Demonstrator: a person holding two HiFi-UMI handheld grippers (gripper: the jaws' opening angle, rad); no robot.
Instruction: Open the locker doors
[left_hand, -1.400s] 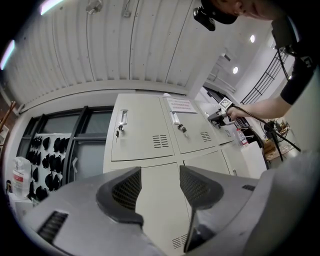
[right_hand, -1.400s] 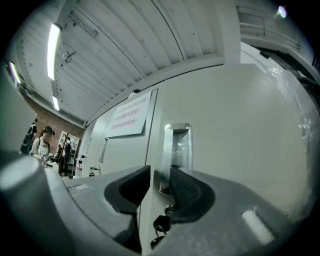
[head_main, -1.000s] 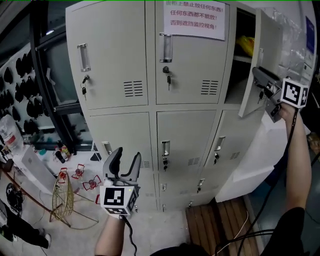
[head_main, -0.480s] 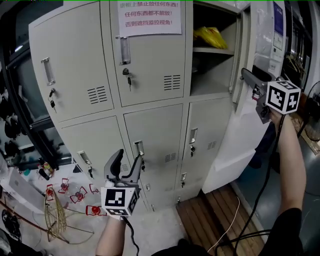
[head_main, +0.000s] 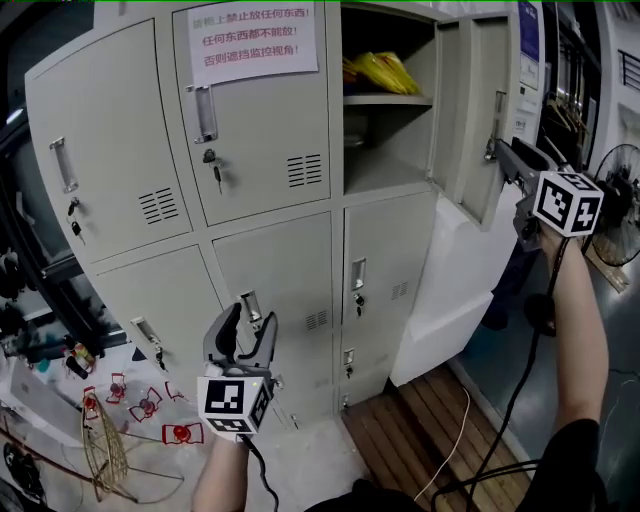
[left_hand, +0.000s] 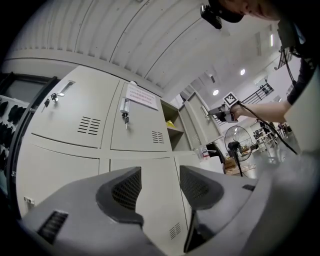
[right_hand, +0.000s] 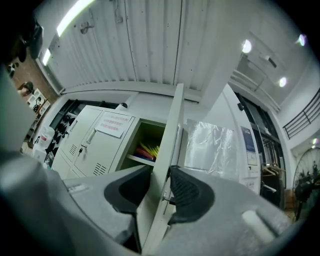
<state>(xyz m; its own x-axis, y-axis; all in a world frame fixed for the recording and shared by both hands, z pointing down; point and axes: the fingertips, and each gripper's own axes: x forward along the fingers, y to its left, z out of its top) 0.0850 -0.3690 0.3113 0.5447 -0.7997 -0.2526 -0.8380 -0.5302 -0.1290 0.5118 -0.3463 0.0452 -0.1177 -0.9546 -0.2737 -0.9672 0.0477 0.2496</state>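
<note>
The right claw (head_main: 503, 152), at the right edge of the head view, is closing its jaws across the free edge of the upper right door (head_main: 470, 110), a pad on each face, probably to swing it wider. That door stands well open, baring yellow packets (head_main: 385, 70) on a shelf. The left claw (head_main: 240, 325), low and left of centre, is spread and empty before the locker (head_main: 120, 150), whose other doors are shut. It seems ready for the next handle.

locker door (head_main: 470, 120): matt painted metal | handle (head_main: 203, 112): shiny metal | notice (head_main: 245, 40): paper | decking (head_main: 420, 430): wood
</note>
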